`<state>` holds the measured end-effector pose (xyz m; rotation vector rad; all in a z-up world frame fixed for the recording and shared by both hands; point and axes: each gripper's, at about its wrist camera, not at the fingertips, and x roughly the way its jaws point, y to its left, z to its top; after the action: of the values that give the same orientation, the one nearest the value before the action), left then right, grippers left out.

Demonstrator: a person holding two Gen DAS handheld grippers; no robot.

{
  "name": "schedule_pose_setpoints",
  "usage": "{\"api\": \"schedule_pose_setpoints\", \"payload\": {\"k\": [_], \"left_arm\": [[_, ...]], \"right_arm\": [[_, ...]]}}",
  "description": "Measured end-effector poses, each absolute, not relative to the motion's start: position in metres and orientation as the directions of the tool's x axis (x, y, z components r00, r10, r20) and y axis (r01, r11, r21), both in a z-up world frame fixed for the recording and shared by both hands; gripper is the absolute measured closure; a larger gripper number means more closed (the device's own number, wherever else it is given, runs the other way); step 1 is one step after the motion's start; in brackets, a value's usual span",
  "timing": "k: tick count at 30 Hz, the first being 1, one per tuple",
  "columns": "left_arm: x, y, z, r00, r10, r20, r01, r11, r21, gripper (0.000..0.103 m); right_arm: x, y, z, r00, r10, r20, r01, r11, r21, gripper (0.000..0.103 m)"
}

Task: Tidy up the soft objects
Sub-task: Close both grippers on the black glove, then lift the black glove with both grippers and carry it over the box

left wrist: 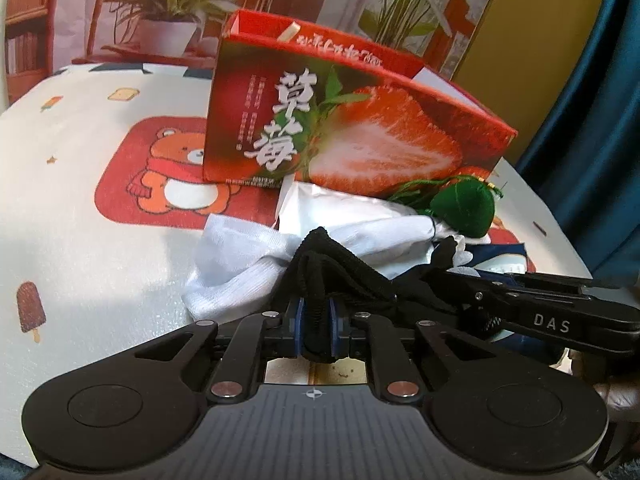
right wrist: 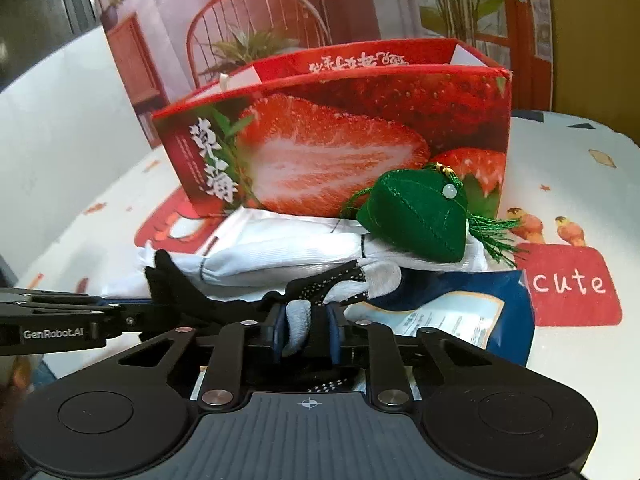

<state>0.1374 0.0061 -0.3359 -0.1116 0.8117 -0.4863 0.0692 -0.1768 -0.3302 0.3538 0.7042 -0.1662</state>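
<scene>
In the left wrist view my left gripper (left wrist: 316,314) is shut on a bunched black sock (left wrist: 320,264). The right gripper's fingers (left wrist: 500,294) reach in from the right into the same dark cloth. In the right wrist view my right gripper (right wrist: 308,318) is shut on the grey toe of a black dotted sock (right wrist: 336,278). White socks (right wrist: 280,256) lie in a heap just beyond, with a green stuffed pouch (right wrist: 416,216) on top. An open red strawberry box (right wrist: 340,140) stands behind the heap.
A blue and white packet (right wrist: 460,312) lies under the socks on the right. The tablecloth (left wrist: 80,200) carries bear and ice-lolly prints. A backdrop with a chair and plants (right wrist: 256,20) stands behind the box. A blue curtain (left wrist: 592,120) hangs at the far right.
</scene>
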Motion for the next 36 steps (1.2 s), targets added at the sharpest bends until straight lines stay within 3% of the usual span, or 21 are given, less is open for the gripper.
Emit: {"api": "schedule_pose_setpoints", "payload": {"k": [10, 21, 36], "left_arm": [[0.125, 0.016, -0.317, 0.633, -0.511, -0.581, 0.378, 0.859, -0.345, 0.090], [0.124, 0.017, -0.312, 0.650, -0.517, -0.557, 0.392, 0.856, -0.337, 0.090], [0.125, 0.014, -0.264, 0.716, -0.525, -0.460, 0.467, 0.850, -0.243, 0.090]], "right_arm": [[0.054, -0.170, -0.299, 0.843, -0.052, -0.535, 0.215, 0.945, 0.248, 0.085], [0.051, -0.166, -0.296, 0.859, -0.068, -0.507, 0.212, 0.949, 0.233, 0.085], [0.050, -0.170, -0.266, 0.904, -0.079, -0.420, 0.178, 0.963, 0.202, 0.085]]}}
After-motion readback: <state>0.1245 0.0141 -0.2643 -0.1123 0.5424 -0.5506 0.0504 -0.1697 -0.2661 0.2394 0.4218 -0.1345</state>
